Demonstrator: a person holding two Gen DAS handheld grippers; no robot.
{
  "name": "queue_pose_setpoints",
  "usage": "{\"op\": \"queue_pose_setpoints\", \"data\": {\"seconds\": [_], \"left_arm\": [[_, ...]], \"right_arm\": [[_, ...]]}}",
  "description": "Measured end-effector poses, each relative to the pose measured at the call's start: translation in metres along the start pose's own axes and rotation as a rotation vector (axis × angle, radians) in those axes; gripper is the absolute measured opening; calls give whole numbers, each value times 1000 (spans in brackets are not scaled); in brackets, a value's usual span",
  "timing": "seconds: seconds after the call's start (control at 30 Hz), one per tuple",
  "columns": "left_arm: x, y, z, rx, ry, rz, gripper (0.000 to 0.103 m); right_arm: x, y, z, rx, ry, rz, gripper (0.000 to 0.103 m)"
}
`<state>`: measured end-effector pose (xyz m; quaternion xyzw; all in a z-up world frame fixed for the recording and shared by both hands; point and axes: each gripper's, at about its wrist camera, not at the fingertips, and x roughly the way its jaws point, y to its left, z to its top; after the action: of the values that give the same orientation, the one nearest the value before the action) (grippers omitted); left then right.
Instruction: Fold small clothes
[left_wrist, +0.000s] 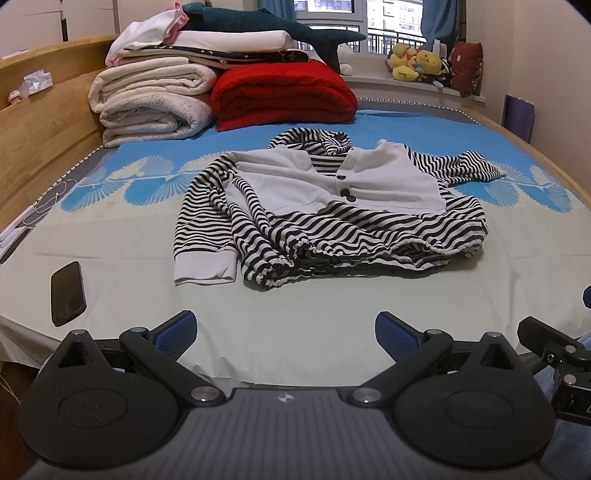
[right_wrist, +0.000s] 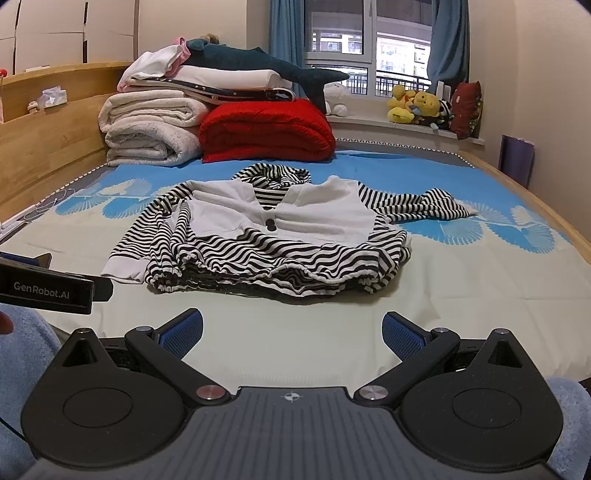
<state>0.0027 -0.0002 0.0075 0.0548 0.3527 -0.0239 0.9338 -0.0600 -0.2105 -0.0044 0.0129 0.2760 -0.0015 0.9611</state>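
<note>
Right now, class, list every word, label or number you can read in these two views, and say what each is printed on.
"GenRobot.AI": white letters on the black side of the left gripper, seen in the right wrist view.
No other text is readable: the phone screen is dark, and the striped garment shows no print.

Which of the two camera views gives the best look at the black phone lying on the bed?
The left wrist view. The phone lies in plain sight on the pale sheet, near the bed's left edge, screen up. In the right wrist view the phone cannot be seen; the other claw's body fills that corner.
</note>
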Motion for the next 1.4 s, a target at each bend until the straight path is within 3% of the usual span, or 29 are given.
{"op": "queue_pose_setpoints", "data": {"seconds": [0.83,1.13,1.4], "left_arm": [[0,7,-2,-22,14,-1,103],[21,1,-1,-3,60,21,103],[56,4,1,-21,130,27,103]], "right_arm": [[1,6,-2,-10,3,6,102],[14,-3,2,5,4,-5,102],[49,-25,5,20,27,-82,102]]}}
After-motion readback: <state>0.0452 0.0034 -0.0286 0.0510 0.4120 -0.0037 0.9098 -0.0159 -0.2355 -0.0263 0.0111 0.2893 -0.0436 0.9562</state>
